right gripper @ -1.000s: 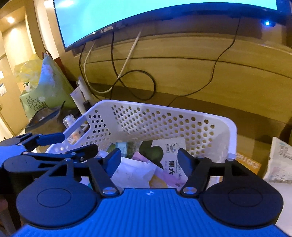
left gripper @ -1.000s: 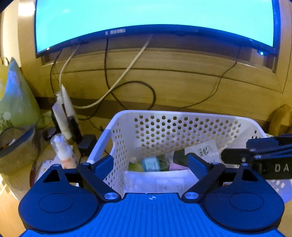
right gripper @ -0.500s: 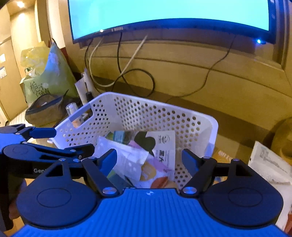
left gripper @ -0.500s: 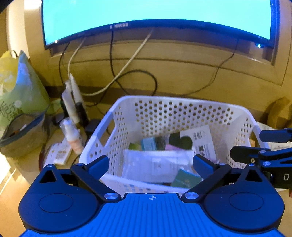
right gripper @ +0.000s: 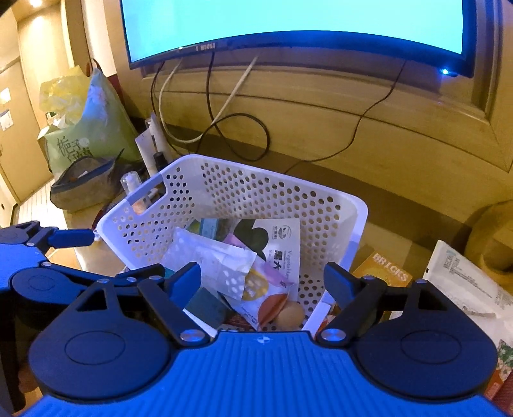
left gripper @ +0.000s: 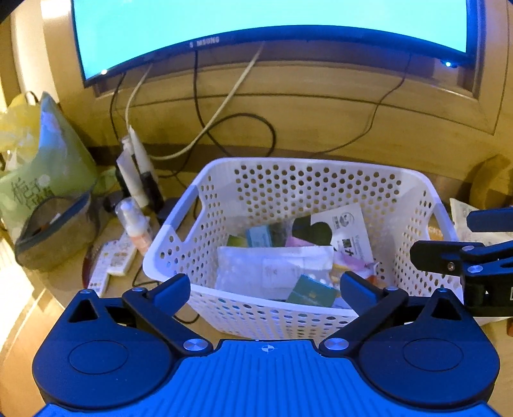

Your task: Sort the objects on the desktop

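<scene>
A white perforated basket (left gripper: 301,179) (right gripper: 256,189) stands on the wooden desk under a lit monitor. It holds several packets and small boxes: a white pouch (left gripper: 272,269), a green box (left gripper: 309,292), a seaweed packet (right gripper: 282,247). My left gripper (left gripper: 266,285) hangs open before the basket's near wall, nothing between its fingers. My right gripper (right gripper: 263,279) hovers over the basket's near right corner; its jaws are opening and hold nothing. The right gripper also shows at the right edge of the left wrist view (left gripper: 474,256).
Left of the basket lie a spray bottle (left gripper: 134,224), tubes (left gripper: 134,170), a remote (left gripper: 109,259), a grey pouch (left gripper: 54,231) and a green bag (left gripper: 48,160). Cables hang from the monitor (left gripper: 256,19). Right of the basket lie an orange box (right gripper: 384,269) and a white packet (right gripper: 468,285).
Both grippers have drawn back and up from the basket, so more of its inside shows. The jaws of each stand wider than before, most clearly on the right one.
</scene>
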Motion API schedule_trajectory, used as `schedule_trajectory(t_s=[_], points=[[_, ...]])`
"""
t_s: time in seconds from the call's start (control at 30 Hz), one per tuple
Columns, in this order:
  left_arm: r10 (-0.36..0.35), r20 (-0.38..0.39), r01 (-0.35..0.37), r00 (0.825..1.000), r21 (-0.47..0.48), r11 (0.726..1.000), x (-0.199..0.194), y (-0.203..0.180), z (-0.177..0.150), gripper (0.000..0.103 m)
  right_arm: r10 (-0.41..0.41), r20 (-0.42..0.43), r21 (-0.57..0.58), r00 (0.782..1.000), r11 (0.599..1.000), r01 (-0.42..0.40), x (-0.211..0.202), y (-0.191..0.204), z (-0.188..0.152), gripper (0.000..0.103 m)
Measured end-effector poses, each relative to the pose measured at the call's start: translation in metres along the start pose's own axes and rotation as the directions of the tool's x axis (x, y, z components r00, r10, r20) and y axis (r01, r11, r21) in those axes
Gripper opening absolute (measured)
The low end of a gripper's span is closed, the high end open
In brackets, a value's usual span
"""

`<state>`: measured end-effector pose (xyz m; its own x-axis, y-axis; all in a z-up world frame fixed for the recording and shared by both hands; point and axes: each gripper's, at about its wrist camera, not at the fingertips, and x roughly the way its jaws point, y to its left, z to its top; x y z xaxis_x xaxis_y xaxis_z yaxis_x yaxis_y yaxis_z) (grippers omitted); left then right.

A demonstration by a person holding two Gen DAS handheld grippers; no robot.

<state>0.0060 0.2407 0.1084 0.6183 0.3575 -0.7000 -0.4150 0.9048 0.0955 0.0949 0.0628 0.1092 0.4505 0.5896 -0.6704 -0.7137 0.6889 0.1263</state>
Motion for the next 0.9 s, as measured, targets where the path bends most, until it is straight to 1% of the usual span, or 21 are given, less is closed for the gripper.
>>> schedule_trajectory(t_s=[0.1, 0.17, 0.23, 0.3, 0.37, 0.6, 0.9], points=[[-0.004, -0.024, 0.004, 1.000, -0.011, 1.000, 0.001, -0.001, 0.001, 0.103, -0.007, -0.009, -0.006, 1.000, 1.000, 0.007, 0.000, -0.001, 0.001, 0.086], [0.008, -0.039, -0.008, 0.999, 0.008, 1.000, 0.003, -0.004, 0.001, 0.103, -0.013, -0.025, -0.012, 1.000, 1.000, 0.013, 0.002, -0.001, 0.002, 0.086], [0.018, -0.079, -0.015, 0.997, 0.030, 0.999, 0.007, -0.007, 0.003, 0.103, -0.018, -0.052, -0.016, 0.998, 1.000, 0.017, 0.005, -0.001, 0.003, 0.086], [0.027, -0.095, -0.022, 0.995, 0.047, 0.999, 0.010, -0.008, 0.004, 0.103, -0.020, -0.071, -0.015, 0.997, 1.000, 0.019, 0.008, -0.002, 0.003, 0.086], [0.038, -0.092, -0.032, 0.995, 0.060, 0.998, 0.010, -0.009, 0.006, 0.103, -0.018, -0.089, -0.007, 0.996, 1.000, 0.018, 0.011, -0.003, 0.005, 0.086], [0.051, -0.103, -0.044, 0.993, 0.063, 0.997, 0.016, -0.009, 0.009, 0.103, -0.032, -0.103, -0.006, 0.994, 0.999, 0.032, 0.017, -0.003, 0.009, 0.086], [0.060, -0.107, -0.053, 0.992, 0.064, 0.997, 0.021, -0.006, 0.010, 0.103, -0.032, -0.101, 0.001, 0.994, 0.999, 0.032, 0.023, -0.003, 0.009, 0.086]])
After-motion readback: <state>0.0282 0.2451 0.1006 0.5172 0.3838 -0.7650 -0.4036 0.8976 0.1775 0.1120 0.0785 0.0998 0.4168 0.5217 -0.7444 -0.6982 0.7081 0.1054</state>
